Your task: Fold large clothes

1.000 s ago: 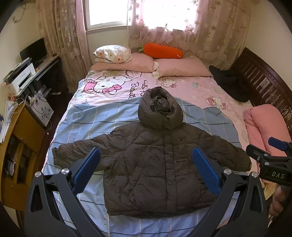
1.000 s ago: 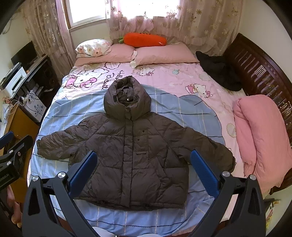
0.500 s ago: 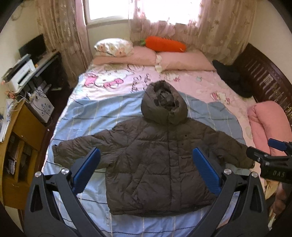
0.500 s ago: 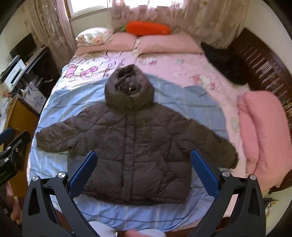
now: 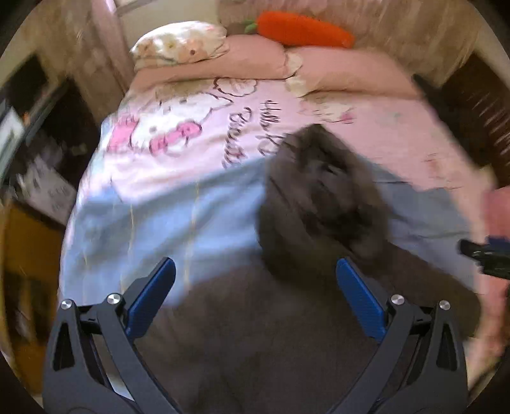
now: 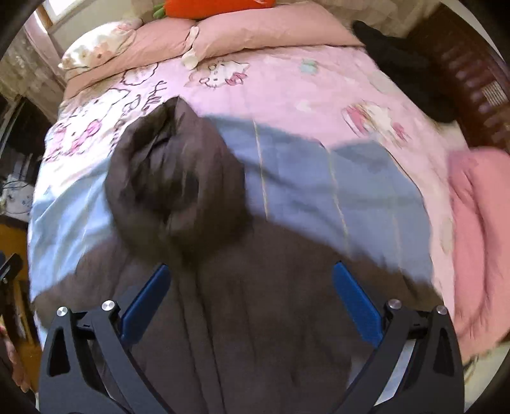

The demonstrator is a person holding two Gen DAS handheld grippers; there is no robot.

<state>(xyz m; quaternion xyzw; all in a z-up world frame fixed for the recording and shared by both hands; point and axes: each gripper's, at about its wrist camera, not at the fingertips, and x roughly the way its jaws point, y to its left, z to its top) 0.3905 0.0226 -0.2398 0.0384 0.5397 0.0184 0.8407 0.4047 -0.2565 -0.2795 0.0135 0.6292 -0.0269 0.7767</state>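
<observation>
A dark brown hooded puffer jacket [image 5: 271, 334] lies spread front-up on the bed, hood [image 5: 322, 197] toward the pillows; it also shows in the right wrist view [image 6: 255, 318], with its hood [image 6: 172, 184] at left of centre. My left gripper [image 5: 255, 280] is open and empty, close above the jacket's chest. My right gripper [image 6: 250, 283] is open and empty, above the chest just below the hood. The right gripper's tip shows at the right edge of the left wrist view [image 5: 484, 254]. Both views are motion-blurred.
The bed has a pink Hello Kitty cover [image 6: 287, 89] and a blue sheet [image 6: 318, 178]. Pink pillows [image 5: 255, 60] and an orange carrot plush [image 5: 302, 28] lie at the head. A rolled pink blanket [image 6: 478, 223] and dark clothes [image 6: 408, 70] lie at right. A wooden desk [image 5: 22, 254] stands at left.
Both grippers have moved down and forward toward the jacket, which now fills the lower part of both views. The jaws stay open. The jacket has not moved.
</observation>
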